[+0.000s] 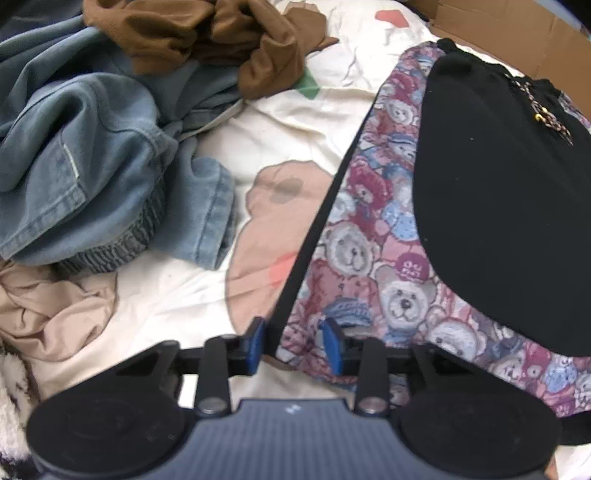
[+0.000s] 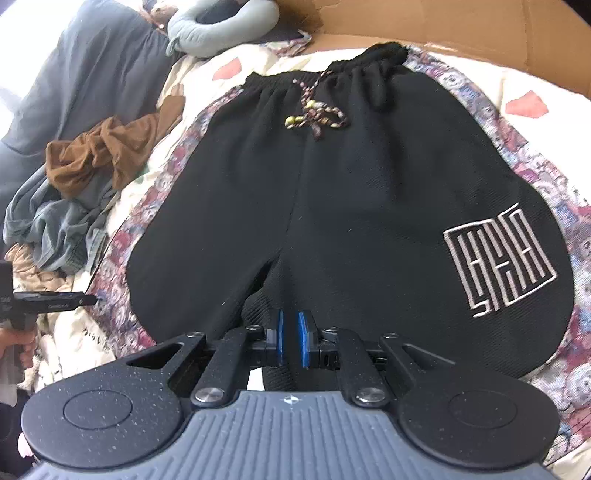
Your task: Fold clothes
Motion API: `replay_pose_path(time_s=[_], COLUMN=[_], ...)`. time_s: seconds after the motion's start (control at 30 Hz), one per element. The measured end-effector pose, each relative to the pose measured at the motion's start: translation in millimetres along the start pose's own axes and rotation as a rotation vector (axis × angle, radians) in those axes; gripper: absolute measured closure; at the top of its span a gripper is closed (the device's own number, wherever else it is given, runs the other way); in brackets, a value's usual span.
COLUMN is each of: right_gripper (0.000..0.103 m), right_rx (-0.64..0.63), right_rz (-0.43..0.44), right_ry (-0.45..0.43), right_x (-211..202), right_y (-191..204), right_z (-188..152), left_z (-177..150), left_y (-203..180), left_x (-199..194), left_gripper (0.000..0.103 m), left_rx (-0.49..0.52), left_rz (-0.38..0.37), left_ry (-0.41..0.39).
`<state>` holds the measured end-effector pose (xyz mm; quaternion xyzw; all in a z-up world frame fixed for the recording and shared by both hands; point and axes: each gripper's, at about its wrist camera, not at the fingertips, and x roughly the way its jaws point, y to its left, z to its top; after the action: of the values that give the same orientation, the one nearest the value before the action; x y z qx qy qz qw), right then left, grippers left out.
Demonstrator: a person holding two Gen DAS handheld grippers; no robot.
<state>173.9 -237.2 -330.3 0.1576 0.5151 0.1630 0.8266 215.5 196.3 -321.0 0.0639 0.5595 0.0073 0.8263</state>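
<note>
Black shorts (image 2: 332,206) with teddy-bear print side panels (image 1: 369,258), a beaded drawstring (image 2: 317,114) and a white maze logo (image 2: 498,254) lie flat on the bed. My left gripper (image 1: 293,345) is open, its blue pads straddling the black-trimmed left hem edge (image 1: 310,251) of the bear panel. It also shows in the right wrist view (image 2: 55,299) at the shorts' left side. My right gripper (image 2: 290,341) has its pads close together at the crotch hem, a narrow gap with black fabric showing between them.
A blue denim garment (image 1: 92,177), a brown garment (image 1: 207,37) and a beige cloth (image 1: 48,314) lie heaped to the left on the cream bear-print bedsheet (image 1: 280,122). A cardboard box (image 2: 461,29) stands behind the shorts. A grey neck pillow (image 2: 221,26) lies far left.
</note>
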Motion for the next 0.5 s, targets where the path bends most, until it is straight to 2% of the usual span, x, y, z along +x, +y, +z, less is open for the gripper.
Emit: replay_pose_path(time_s=[0.07, 0.13, 0.2, 0.37, 0.5], right_gripper=[0.094, 0.094, 0.094, 0.094, 0.093], right_rx=[0.001, 0.009, 0.019, 0.049, 0.064], right_rz=[0.016, 0.040, 0.078, 0.139, 0.152], right_ry=[0.014, 0.034, 0.067, 0.132, 0.174], right_x=[3.0, 7.8, 15.2, 31.5, 42.4], right_y=[4.0, 8.7, 13.0, 25.6, 32.3], right_z=[-2.2, -4.2, -3.2, -9.3, -16.5], left_z=[-1.0, -1.5, -1.5, -0.4, 2.3], left_y=[2.3, 4.1, 5.9, 9.8, 15.7], left_x=[0.9, 1.6, 1.6, 0.5, 2.3], left_gripper=[0.081, 0.083, 0.090, 0.094, 0.095], left_rx=[-0.004, -0.005, -0.008, -0.010, -0.031], left_rz=[0.001, 0.004, 0.006, 0.021, 0.048], left_ry=[0.000, 0.001, 0.000, -0.011, -0.002])
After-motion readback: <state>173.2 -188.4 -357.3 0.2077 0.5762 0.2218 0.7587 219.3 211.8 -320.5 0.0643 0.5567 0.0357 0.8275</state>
